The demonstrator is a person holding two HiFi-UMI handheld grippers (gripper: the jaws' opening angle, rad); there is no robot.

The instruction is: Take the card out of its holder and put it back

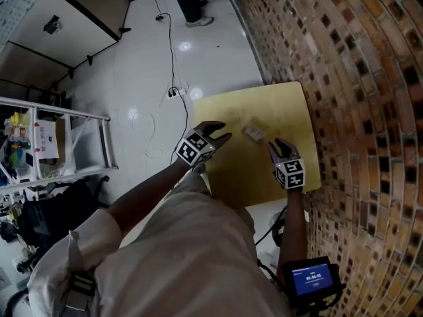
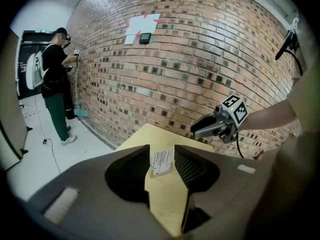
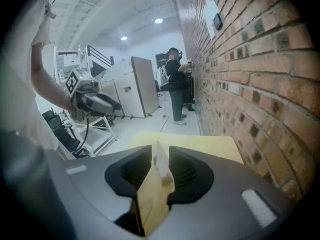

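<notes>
Yellow table [image 1: 251,177] against a brick wall [image 1: 357,78], a person [image 2: 55,79] standing farther along it

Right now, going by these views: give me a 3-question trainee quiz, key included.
1. True or false: the card stands upright on the yellow table, and neither gripper touches it.
2. The table stands against: A) a brick wall; B) a glass window; C) a wooden fence.
3. Fill in: the fingers of the left gripper and the right gripper are both ____.
Key: 1 true; 2 A; 3 open.
</notes>
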